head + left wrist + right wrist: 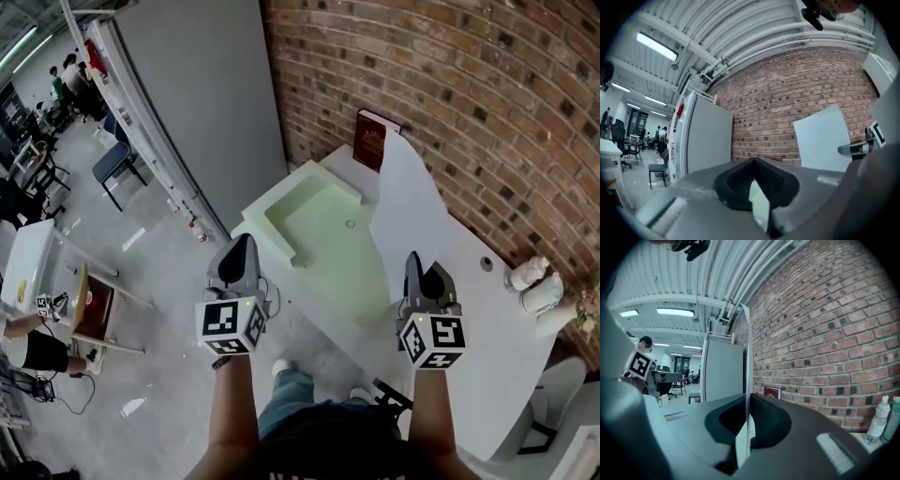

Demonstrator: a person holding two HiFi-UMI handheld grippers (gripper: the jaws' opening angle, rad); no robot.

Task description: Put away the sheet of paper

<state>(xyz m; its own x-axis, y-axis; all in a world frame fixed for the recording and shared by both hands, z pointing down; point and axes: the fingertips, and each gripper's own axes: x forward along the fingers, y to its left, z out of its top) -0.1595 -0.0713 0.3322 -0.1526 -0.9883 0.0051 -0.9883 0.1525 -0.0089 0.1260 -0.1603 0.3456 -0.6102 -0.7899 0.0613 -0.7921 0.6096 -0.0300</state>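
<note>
**Head view.** The right gripper [412,258], at lower right, pinches the bottom edge of the sheet of paper [408,202]. The sheet stands upright above it and reaches toward the brick wall [450,84] in the upper right. Held by one edge like this, it hangs free of the white table [469,328], probably so it can be carried without dragging or creasing. The left gripper [244,242], at lower left, points the same way with its tips together. It is off the table's edge, over the floor, and well apart from the sheet. A pale green tray [309,220] lies open in the middle of the frame, and a dark red book [370,141] leans on the wall above it. The tray looks like a likely place for the sheet, but that is a guess.

**Left gripper view.** The jaws are pressed together at the tips, low in the centre. A pale sliver shows in the gap behind them, and I see nothing held there. The sheet appears at centre right, flat-on against the bricks.

**Right gripper view.** The jaws are clamped on the sheet, which runs up the middle of the frame as a thin edge-on line. That confirms a firm pinch near its bottom edge. The book sits just right of centre, and two bottles [880,420] stand at the lower right.
</note>
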